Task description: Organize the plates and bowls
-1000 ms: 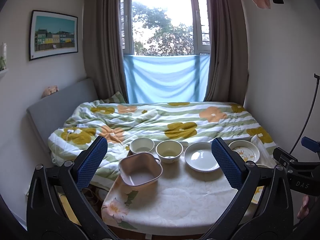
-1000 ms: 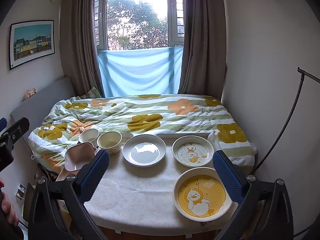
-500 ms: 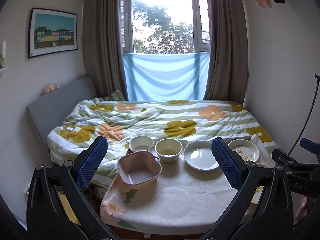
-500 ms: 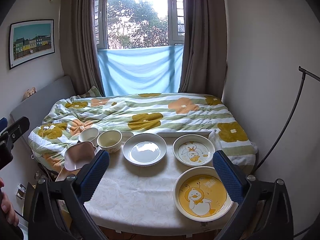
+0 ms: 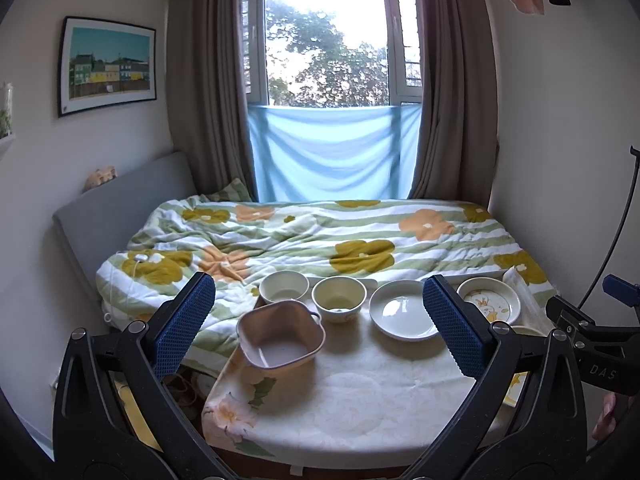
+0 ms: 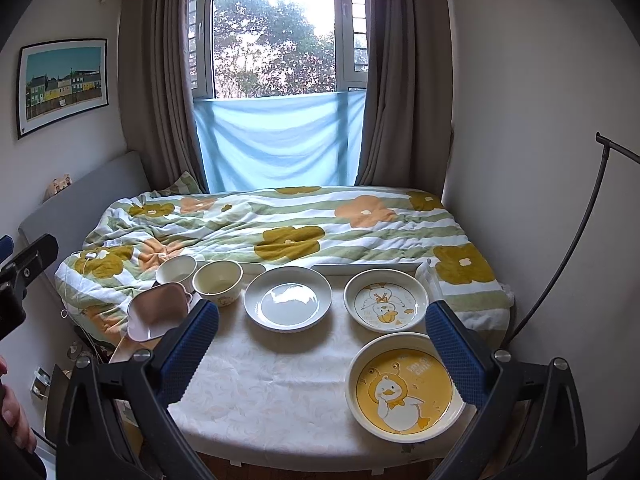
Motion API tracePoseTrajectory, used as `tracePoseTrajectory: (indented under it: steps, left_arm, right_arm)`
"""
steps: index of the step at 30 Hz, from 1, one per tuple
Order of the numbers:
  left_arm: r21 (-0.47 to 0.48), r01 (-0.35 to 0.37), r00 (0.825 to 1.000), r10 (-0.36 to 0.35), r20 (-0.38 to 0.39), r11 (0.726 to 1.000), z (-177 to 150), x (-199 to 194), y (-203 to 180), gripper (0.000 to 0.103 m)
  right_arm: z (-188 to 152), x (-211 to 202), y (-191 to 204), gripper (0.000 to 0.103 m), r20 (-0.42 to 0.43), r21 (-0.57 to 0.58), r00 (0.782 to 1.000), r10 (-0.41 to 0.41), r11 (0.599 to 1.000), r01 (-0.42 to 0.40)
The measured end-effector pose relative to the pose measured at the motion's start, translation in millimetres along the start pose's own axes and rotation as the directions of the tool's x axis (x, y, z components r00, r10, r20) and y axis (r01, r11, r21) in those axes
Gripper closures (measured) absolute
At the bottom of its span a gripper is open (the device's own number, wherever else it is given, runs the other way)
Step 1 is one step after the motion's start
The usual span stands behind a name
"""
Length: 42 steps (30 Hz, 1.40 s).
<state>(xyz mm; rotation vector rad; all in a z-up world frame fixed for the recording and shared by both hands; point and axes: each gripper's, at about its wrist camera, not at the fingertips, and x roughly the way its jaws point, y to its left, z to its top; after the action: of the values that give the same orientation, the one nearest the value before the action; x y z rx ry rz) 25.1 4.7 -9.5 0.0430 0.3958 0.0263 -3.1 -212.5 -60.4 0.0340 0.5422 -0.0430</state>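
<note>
On the cloth-covered table (image 6: 272, 384) sit a pink square bowl (image 5: 280, 338) (image 6: 158, 316), a white bowl (image 5: 284, 286) (image 6: 176, 270), a cream bowl (image 5: 339, 298) (image 6: 218, 282), a plain white plate (image 5: 404, 315) (image 6: 288, 298), a white duck plate (image 5: 489, 300) (image 6: 386, 300) and a yellow duck plate (image 6: 404, 386). My left gripper (image 5: 320, 320) is open and empty, held above the table's near left side. My right gripper (image 6: 320, 344) is open and empty, above the near right side, its right finger beside the yellow duck plate.
A bed with a flowered quilt (image 6: 280, 224) lies right behind the table. Curtains and a window (image 6: 276, 40) stand at the back. A wall and a black curved stand (image 6: 580, 240) are on the right. A grey headboard (image 5: 120, 208) is on the left.
Both views have shifted very slightly; the dishes have not moved and both grippers stay open.
</note>
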Motion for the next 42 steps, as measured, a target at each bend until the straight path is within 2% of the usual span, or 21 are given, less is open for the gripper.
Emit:
tracePoseTrajectory:
  steps: [32,38,42]
  left_arm:
    - [0.007,0.003,1.0,-0.003,0.011,1.0,-2,-9,4,0.0]
    - [0.005,0.058,0.998,-0.058,0.006,0.998,0,-6,2,0.0]
    - [0.045,0.107,0.994,-0.106,-0.018,0.993,5,6,-9,0.0]
  right_arm:
    - [-4,-6,-2,0.0,0.005,-0.002,1.0,-0.003,1.0,0.003]
    - [-3,-13,-6,0.0,0.008,0.011,1.0,-0.014,1.0,0.014]
    - [-3,-13,-18,0.0,-0.024,0.045,0.999,-0.045,0.998,0.046]
